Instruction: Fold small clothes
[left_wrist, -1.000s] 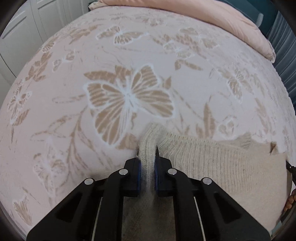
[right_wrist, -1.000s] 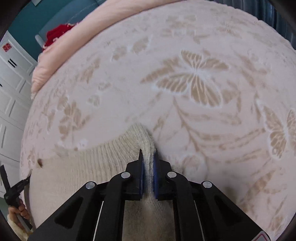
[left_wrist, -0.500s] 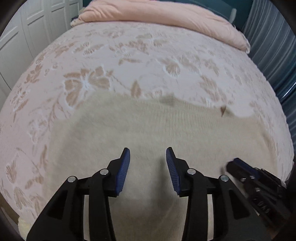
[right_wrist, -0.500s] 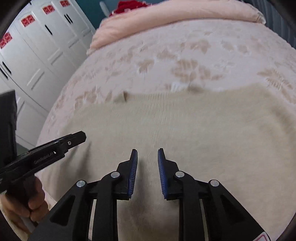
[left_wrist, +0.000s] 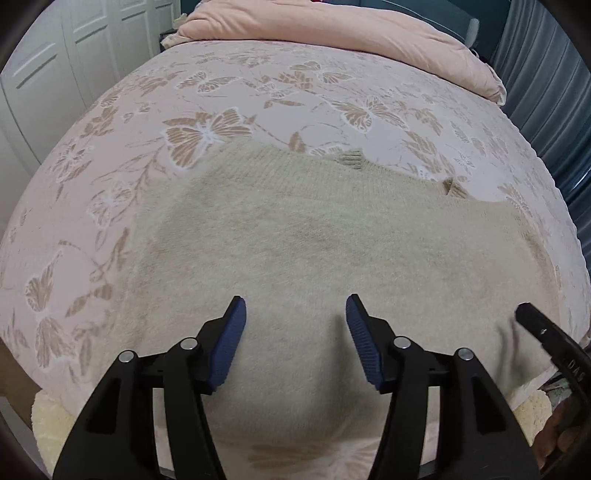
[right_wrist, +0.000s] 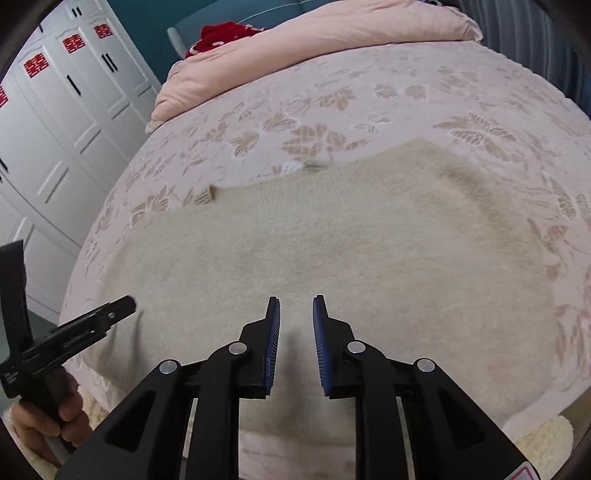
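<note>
A cream knitted sweater lies flat on a pink bedspread patterned with tan butterflies. Its long axis runs crosswise to both pairs of jaws, from side to side in each wrist view. The far edge of the knit, ahead of the fingertips, is a nearly straight line with 2 small ribbed bits sticking out past it; which end of the garment that edge is cannot be told. The near edge passes under the grippers at the bed's front edge.

The left gripper hangs above the sweater with its jaws parted wide and opening; nothing sits between the blue pads, only the knit surface lower down beneath them. The right gripper hovers over the same garment with a narrower gap, its jaws released and empty too. In the left wrist view the right gripper shows beyond the right jaw, at the garment's right end. In the right wrist view the left gripper appears off the left jaw, gripped by a hand.

Far ahead of the jaws a pink quilt lies rolled across the bed, with something red behind it. White wardrobe doors stand to the left.
</note>
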